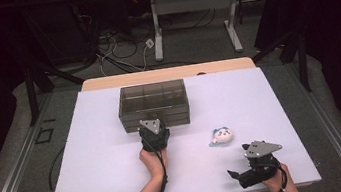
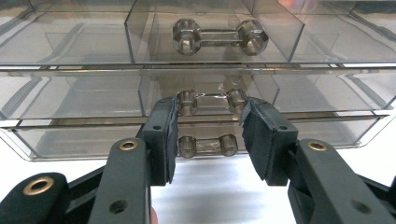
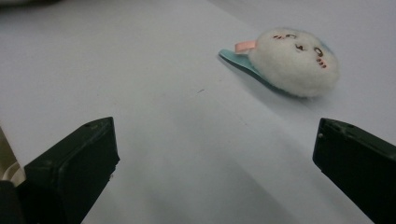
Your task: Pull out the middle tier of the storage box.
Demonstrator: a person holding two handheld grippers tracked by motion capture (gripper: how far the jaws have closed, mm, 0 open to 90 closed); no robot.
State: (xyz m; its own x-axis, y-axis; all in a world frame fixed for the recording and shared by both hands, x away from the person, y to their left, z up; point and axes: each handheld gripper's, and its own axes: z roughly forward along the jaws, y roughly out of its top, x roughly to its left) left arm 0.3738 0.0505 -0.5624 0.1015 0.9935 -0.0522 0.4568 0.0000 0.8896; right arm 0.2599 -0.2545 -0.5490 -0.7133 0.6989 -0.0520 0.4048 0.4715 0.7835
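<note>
White tabletop (image 1: 98,171), grey table legs (image 1: 156,32) beyond, cables (image 1: 117,58) on floor.

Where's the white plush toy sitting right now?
In the high view the white plush toy lies on the table, right of centre, between the clear drawer box and the right hand-held gripper, touching neither.

High view: mounted above near table edge, aimed forward and down, far enough to take in whole table (image 1: 100,186) and floor beyond. Left gripper view: carried low on left gripper (image 1: 153,128), faced level and very close at front of clear drawer box (image 2: 70,93); same box (image 1: 153,104) shared with high view. Right gripper view: carried low on right gripper (image 1: 237,175), looked across tabletop, near plush toy (image 3: 294,63); toy (image 1: 222,135) shared with high view.
</note>
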